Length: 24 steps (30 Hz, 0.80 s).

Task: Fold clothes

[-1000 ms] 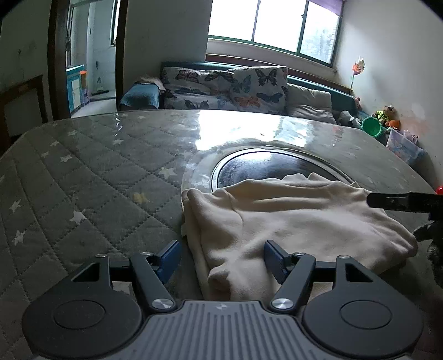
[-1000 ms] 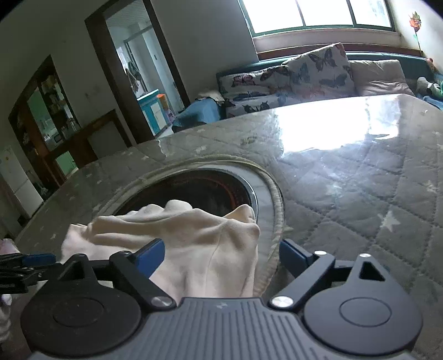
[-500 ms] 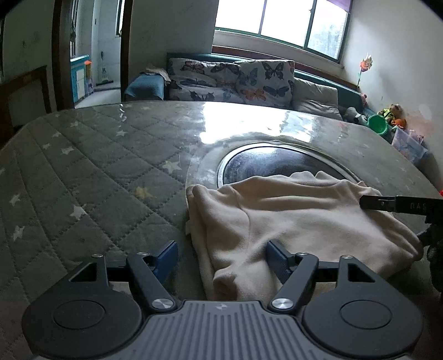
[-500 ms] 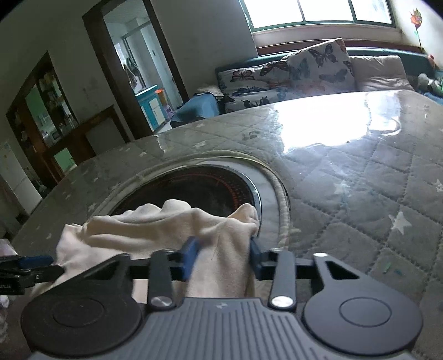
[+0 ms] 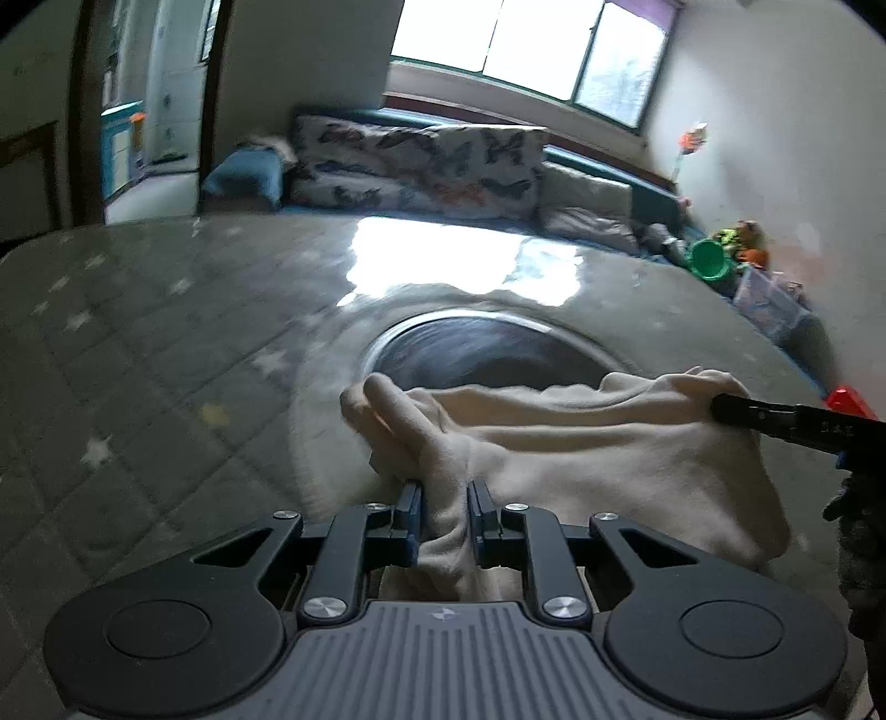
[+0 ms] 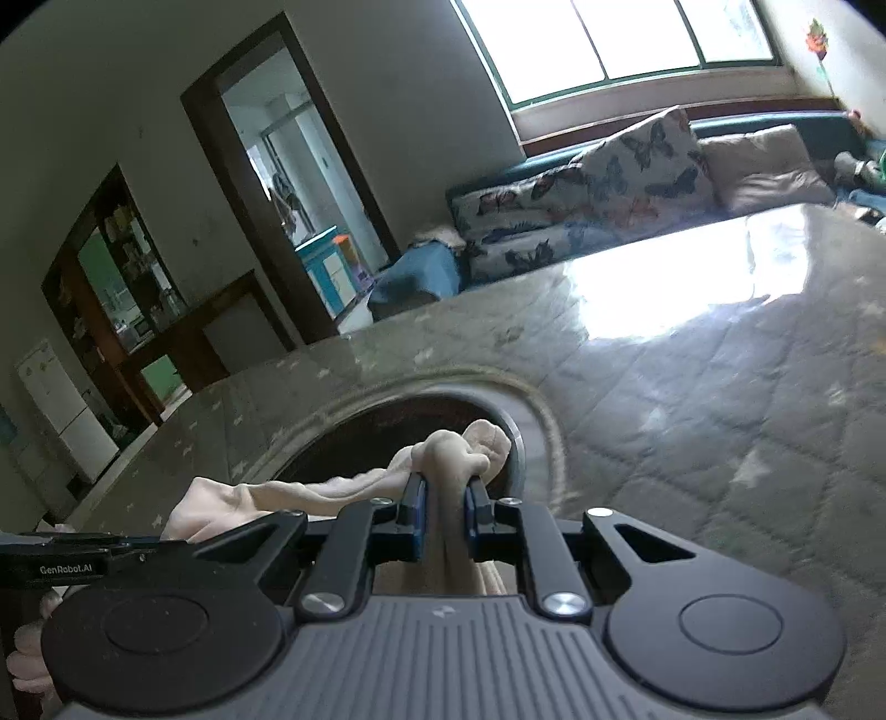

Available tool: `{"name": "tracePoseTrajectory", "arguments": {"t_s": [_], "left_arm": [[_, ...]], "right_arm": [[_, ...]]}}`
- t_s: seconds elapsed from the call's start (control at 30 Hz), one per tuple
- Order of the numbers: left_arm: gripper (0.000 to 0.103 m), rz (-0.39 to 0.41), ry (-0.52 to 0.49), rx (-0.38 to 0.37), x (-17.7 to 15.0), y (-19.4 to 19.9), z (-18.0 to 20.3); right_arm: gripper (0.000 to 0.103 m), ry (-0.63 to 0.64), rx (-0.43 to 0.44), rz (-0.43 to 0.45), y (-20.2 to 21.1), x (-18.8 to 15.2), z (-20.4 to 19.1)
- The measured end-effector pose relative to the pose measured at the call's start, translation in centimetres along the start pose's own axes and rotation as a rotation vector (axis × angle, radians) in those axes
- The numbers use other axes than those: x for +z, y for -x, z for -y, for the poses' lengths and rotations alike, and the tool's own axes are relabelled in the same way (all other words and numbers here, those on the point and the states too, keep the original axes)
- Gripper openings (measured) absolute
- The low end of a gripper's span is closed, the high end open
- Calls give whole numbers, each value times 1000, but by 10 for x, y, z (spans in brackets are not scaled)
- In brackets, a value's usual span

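The cream garment [image 5: 598, 459] looks soft, light and floppy — best taken by corners or edges, as now. It is a plain fleecy cloth (bunched at both ends), lying beside the dark round inset [image 5: 487, 354] of the table [image 5: 166, 332]. Left tongs [image 5: 444, 515] and right tongs [image 6: 444, 512] are closing, each pinching a fold.

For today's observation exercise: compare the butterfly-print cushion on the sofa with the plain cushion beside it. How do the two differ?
The butterfly-print cushion is covered in dark and orange butterflies; the plain cushion is a single pale beige-grey. In the right wrist view the butterfly-print cushion looks larger and stands taller. It also sits nearer the doorway, the plain cushion further along. Both lean against the teal sofa back under the window.
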<state>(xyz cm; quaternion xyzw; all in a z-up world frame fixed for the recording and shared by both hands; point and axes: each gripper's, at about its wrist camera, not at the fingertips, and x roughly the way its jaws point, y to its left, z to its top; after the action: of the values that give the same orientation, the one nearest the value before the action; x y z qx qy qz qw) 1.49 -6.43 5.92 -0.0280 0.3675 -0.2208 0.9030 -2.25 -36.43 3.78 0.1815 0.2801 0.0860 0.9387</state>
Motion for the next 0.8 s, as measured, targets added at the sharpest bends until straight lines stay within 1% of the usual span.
{"name": "tracePoseTrajectory", "arguments": {"t_s": [0.13,0.3,0.63,0.67,0.7,0.8], "left_arm": [[19,6,-58,-44,11,-4,30],[18,4,-148,-113,23,-17,79],[17,-8,-334,-276,32,-56,188],[13,1,-348,-288,31,-59,197],[13,13,-361,-299,30,-61,205],[13,13,-356,-361,26,-70,226]], "right_arm": [[12,6,-46,33,26,5,13],[12,7,-126,79,64,10,36],[12,-16,-358,181,154,12,96],[12,-18,-387,189,162,10,102],[12,-18,-409,194,167,8,106],[12,-42,-474,192,177,-3,121]]}}
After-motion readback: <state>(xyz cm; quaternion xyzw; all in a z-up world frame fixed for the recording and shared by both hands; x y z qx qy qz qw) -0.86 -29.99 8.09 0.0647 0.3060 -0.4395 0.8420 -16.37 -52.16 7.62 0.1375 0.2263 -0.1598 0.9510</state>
